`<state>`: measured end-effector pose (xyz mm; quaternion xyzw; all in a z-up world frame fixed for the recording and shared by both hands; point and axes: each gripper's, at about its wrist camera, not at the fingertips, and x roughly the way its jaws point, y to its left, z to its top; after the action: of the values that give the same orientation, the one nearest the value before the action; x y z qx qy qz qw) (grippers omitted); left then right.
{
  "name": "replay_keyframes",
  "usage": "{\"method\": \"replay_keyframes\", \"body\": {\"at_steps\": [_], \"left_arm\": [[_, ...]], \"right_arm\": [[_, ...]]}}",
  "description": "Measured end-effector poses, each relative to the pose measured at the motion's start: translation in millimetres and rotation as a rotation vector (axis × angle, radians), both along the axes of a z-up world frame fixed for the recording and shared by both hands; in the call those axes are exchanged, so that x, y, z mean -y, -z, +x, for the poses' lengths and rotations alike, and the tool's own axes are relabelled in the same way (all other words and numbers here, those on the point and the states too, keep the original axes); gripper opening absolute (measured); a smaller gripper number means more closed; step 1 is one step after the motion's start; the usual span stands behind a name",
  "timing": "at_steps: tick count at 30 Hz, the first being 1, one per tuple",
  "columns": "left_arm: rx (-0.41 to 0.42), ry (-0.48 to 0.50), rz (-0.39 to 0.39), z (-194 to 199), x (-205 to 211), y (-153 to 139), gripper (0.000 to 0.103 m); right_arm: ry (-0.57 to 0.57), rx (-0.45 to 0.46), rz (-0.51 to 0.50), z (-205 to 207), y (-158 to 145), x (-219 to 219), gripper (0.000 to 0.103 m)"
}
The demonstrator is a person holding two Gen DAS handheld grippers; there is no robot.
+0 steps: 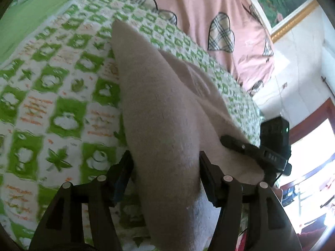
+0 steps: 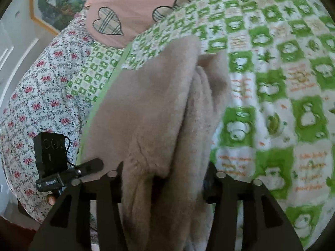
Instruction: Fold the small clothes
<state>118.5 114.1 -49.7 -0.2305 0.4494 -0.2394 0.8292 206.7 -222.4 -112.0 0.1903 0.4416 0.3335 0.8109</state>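
A beige fuzzy garment (image 1: 163,113) lies stretched over the green-and-white checked bed cover (image 1: 52,96). My left gripper (image 1: 166,167) is shut on a bunched edge of it, fabric filling the gap between the fingers. In the right wrist view the same garment (image 2: 150,108) lies in folds, and my right gripper (image 2: 165,179) is shut on its near edge. Each gripper shows in the other's view: the right gripper (image 1: 261,150) grips the garment's right edge, the left gripper (image 2: 62,173) is at its left edge.
A pink quilt with plaid hearts (image 1: 209,16) is heaped at the far side of the bed. A floral sheet (image 2: 37,96) covers the bed's left part. A framed picture (image 2: 56,2) hangs on the white wall. A wooden door frame (image 1: 309,117) stands at right.
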Motion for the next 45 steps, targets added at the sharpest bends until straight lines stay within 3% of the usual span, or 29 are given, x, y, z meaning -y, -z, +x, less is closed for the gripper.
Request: {"method": "replay_keyframes", "body": {"at_steps": [4,9,12,13,14,15,16,17,20,25,27,30,32,34,40,45], "left_arm": [[0.046,-0.065,0.027,9.1,-15.3,-18.1,0.069],[0.026,-0.129,0.057,32.9,-19.9,-23.2,0.069],[0.004,-0.151,0.070,49.1,-16.9,-18.7,0.069],[0.000,-0.154,0.081,53.7,-15.4,-17.9,0.069],[0.000,-0.160,0.104,57.7,-13.5,-18.0,0.068],[0.004,-0.161,0.129,60.9,-10.5,-19.5,0.065],[0.019,-0.146,0.162,63.3,-4.4,-22.7,0.054],[0.034,-0.128,0.181,62.5,-0.4,-25.2,0.044],[0.091,-0.091,0.277,57.1,15.9,-31.1,0.041],[0.077,-0.068,0.343,61.1,30.2,-22.3,0.044],[0.074,-0.071,0.335,57.2,28.7,-25.5,0.045],[0.086,-0.094,0.344,32.7,20.2,-36.0,0.059],[0.103,-0.100,0.343,11.1,14.3,-39.8,0.060],[0.126,-0.100,0.327,-23.0,7.2,-42.0,0.060],[0.131,-0.129,0.299,-106.5,-1.5,-26.4,0.061],[0.122,-0.100,0.287,-133.3,13.4,-10.8,0.062]], "right_arm": [[0.081,0.076,-0.042,-3.7,-28.1,16.4,0.062],[0.093,0.135,-0.037,35.4,-57.8,6.8,0.062],[0.061,0.062,-0.078,70.9,-48.0,-15.3,0.046],[0.069,0.045,-0.116,82.4,-42.3,-23.7,0.029],[0.076,0.041,-0.131,86.3,-40.2,-25.8,0.020],[0.077,0.048,-0.113,86.2,-43.0,-24.9,0.013],[0.076,0.073,-0.080,81.9,-49.1,-21.9,0.009],[0.069,0.116,-0.033,72.1,-59.2,-17.3,0.009],[0.099,0.193,-0.015,43.8,-70.5,1.4,0.008],[0.144,0.062,-0.024,61.8,-19.4,16.7,0.009],[0.151,0.040,-0.015,66.8,-11.2,18.5,0.013],[0.169,0.040,0.011,54.5,-21.3,27.7,0.019],[0.172,0.071,0.013,38.3,-32.1,33.4,0.028],[0.171,0.098,0.034,19.0,-38.9,40.6,0.047],[0.158,0.117,0.065,-45.9,-39.3,58.2,0.049],[0.134,0.107,0.067,-77.0,-29.3,57.7,0.049]]}}
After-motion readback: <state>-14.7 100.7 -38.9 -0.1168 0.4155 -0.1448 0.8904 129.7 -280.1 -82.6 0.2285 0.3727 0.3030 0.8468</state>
